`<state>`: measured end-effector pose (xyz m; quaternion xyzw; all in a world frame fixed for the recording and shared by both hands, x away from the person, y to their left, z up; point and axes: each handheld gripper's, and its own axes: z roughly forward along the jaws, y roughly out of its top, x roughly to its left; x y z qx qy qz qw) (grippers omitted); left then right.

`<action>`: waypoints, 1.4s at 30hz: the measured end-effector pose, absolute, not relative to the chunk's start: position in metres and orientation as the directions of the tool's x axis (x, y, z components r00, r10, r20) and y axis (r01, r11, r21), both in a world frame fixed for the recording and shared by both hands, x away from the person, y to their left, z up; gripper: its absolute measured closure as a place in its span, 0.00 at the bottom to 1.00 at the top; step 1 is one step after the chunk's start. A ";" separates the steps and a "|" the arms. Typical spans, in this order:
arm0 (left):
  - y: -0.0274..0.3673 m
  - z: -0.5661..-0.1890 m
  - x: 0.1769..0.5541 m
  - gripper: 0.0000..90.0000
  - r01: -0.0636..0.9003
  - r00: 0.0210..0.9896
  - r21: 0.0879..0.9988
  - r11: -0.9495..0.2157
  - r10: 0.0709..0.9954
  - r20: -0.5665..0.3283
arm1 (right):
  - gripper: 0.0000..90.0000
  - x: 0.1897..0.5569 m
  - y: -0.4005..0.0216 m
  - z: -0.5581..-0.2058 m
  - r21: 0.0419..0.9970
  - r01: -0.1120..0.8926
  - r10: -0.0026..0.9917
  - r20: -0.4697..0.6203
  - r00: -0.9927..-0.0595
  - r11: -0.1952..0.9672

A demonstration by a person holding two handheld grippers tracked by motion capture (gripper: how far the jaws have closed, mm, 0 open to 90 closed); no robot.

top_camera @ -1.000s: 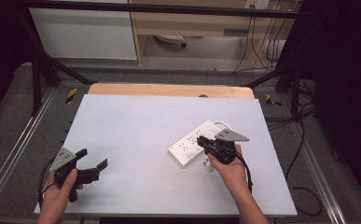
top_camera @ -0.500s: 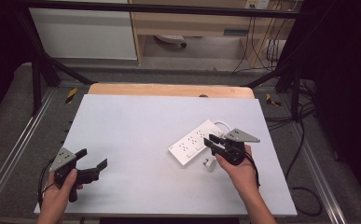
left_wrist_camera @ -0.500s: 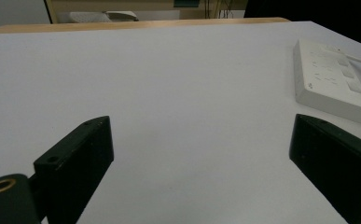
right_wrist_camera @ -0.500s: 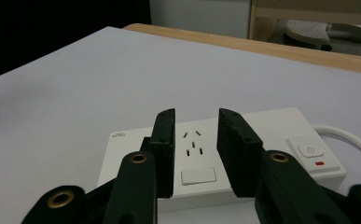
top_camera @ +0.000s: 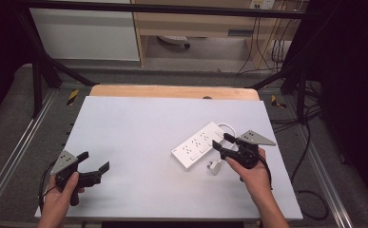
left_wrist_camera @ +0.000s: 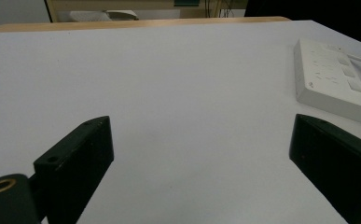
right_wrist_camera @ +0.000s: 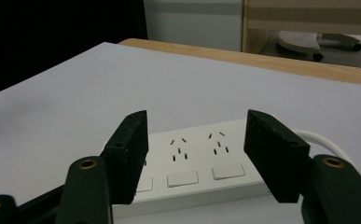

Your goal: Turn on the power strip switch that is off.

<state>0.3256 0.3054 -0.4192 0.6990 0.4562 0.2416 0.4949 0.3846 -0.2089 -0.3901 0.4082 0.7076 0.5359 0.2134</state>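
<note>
Your right gripper point(top_camera: 222, 143) hung with jaws spread just beside the white rectangular plastic power strip point(top_camera: 197, 145); your left gripper point(top_camera: 94, 166) rested well apart, jaws wide.

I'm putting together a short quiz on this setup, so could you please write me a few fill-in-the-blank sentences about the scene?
1. The white power strip lies nearest the person's ____ hand-held gripper.
2. The left hand-held gripper has its jaws ____, with nothing between them.
3. A small white plug lies on the ____, beside the strip.
4. The strip's rocker switches number ____.

Missing words: right; open; table; three
</note>
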 end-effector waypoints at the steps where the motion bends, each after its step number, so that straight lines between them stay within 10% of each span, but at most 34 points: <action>1: 0.305 -0.419 0.326 0.07 0.399 0.467 0.912 -0.094 0.877 -0.114 | 0.42 0.384 -0.210 -0.389 0.933 0.349 0.808 0.135 -0.574 0.091; 23: 0.305 -0.420 0.326 0.07 0.400 0.466 0.911 -0.094 0.877 -0.114 | 0.07 0.376 -0.242 -0.377 0.935 0.351 0.846 0.143 -0.514 0.055; 42: 0.307 -0.420 0.325 0.07 0.403 0.460 0.911 -0.087 0.880 -0.120 | 0.03 0.357 -0.294 -0.400 0.935 0.355 0.892 0.148 -0.427 0.015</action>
